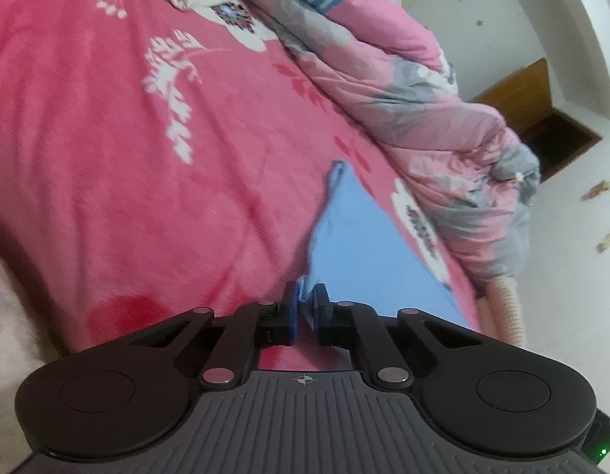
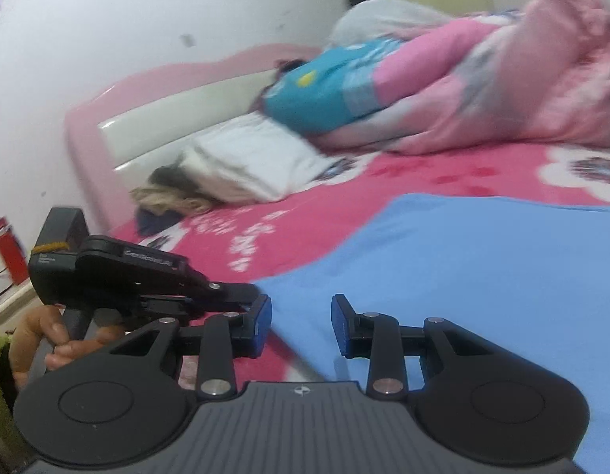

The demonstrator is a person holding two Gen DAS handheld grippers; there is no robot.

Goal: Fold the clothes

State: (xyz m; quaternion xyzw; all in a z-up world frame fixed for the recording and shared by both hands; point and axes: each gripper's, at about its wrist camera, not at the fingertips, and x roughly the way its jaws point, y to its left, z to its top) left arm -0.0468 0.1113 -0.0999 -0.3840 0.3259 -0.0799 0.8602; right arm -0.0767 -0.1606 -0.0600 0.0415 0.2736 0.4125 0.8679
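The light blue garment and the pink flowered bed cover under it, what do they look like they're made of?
The light blue garment looks like thin, smooth knit fabric, probably cotton jersey: matte, flat, with soft shallow creases where the left gripper pinches its edge. The pink flowered bed cover looks like fleece or plush: a fuzzy, napped surface with a soft sheen. Neither fibre can be confirmed by sight.

A bed with a pink-framed headboard (image 2: pixel 107 118) stands against a scuffed white wall (image 2: pixel 127 19), its sheet (image 1: pixel 87 118) pink with white leaf prints. A pink-and-grey quilt (image 1: pixel 423 98) lies bunched along the bed's far side, a white pillow (image 2: pixel 249 154) just below the headboard. Beyond the quilt, a pale floor (image 1: pixel 561 256) meets a brown wooden cabinet (image 1: pixel 518 91).
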